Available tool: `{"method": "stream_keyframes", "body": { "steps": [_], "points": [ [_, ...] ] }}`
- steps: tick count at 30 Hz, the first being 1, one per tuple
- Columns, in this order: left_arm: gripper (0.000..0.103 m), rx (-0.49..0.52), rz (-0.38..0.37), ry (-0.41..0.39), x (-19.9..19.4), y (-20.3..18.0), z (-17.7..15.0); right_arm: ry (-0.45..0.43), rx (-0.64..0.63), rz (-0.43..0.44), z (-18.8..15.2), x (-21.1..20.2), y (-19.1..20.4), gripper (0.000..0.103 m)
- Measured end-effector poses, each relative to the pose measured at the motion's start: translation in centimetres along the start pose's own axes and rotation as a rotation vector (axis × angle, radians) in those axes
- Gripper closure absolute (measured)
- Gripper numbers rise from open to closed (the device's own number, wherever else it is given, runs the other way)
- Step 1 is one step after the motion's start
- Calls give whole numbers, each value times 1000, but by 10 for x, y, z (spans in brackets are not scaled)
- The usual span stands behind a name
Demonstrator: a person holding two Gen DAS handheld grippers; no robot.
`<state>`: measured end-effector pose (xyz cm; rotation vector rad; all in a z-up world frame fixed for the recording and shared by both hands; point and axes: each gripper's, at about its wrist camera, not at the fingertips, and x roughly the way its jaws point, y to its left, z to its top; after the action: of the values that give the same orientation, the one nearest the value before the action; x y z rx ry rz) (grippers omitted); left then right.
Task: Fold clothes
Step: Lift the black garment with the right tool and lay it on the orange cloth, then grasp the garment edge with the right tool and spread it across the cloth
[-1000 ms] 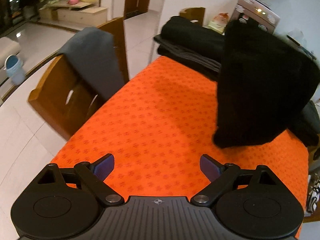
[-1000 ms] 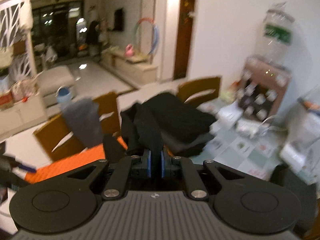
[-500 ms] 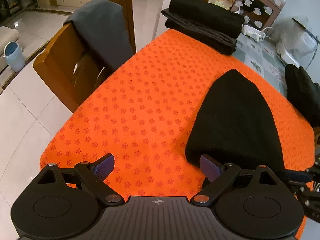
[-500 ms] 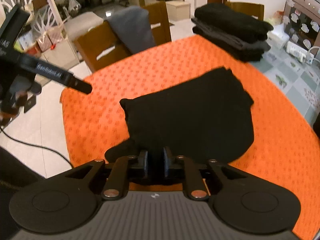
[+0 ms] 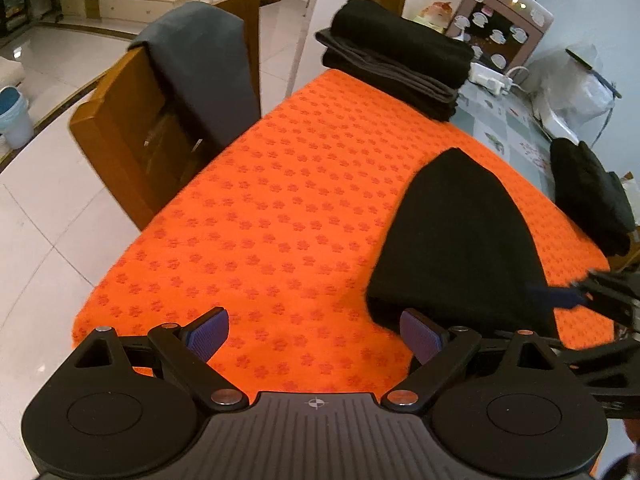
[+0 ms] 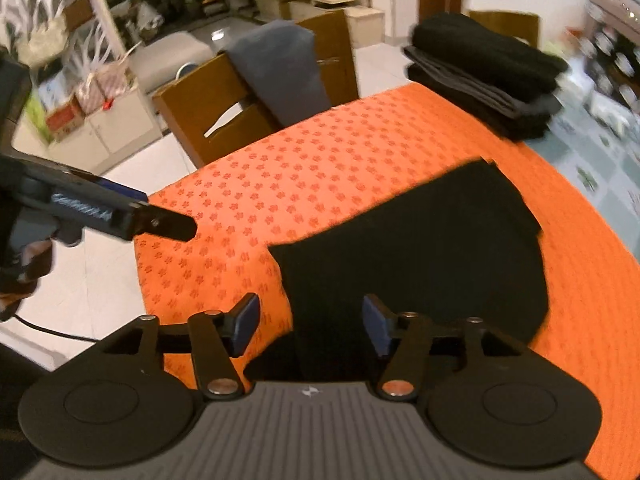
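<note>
A black garment (image 5: 460,240) (image 6: 416,256) lies flat on the orange floral cloth (image 5: 280,208) (image 6: 328,168) near its front edge. My right gripper (image 6: 310,320) hovers over the garment's near edge, its jaws opening, the blue pads apart and off the cloth; the garment's edge lies below between them. My left gripper (image 5: 316,332) is open over bare orange cloth, just left of the garment's near corner, nothing between its fingers. In the right wrist view the left gripper (image 6: 168,226) shows at the left; in the left wrist view the right gripper's fingers (image 5: 560,296) show at the right.
A stack of folded black clothes (image 5: 400,60) (image 6: 484,72) sits at the table's far end. A wooden chair (image 5: 136,132) (image 6: 224,112) with a grey garment (image 5: 204,72) stands along the table's left side. Another dark heap (image 5: 592,196) lies at the right edge.
The black garment, hanging from my shut right gripper a second ago, now lies flat on the orange cloth. My right gripper came down and opened, letting it go. My left gripper lowered slightly.
</note>
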<state>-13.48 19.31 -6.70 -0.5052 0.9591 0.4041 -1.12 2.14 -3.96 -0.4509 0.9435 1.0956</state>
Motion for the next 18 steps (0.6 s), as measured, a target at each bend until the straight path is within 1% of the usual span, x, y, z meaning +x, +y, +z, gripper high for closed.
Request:
{"method": "stream_keyframes", "body": {
  "steps": [5,8,12,13,15,17,18],
  "points": [
    [10,-57,25,-16,-8,20,-3,41,-134,-28,26,45,19,35],
    [10,-96,40,-23,-11,31,-6,77,-182,-51,36,74,24,35],
    [10,-124,53,-29,-15,39,-10,128,-248,-105,40,107,27,36],
    [10,-127,55,-30,-15,40,-10,137,-258,-109,39,111,26,37],
    [10,-130,57,-30,-15,41,-11,153,-277,-117,36,120,25,52],
    [10,-128,56,-27,-13,39,-12,147,-274,-138,32,121,19,87],
    [10,-125,54,-26,-12,38,-11,135,-255,-137,31,118,15,90]
  ]
}}
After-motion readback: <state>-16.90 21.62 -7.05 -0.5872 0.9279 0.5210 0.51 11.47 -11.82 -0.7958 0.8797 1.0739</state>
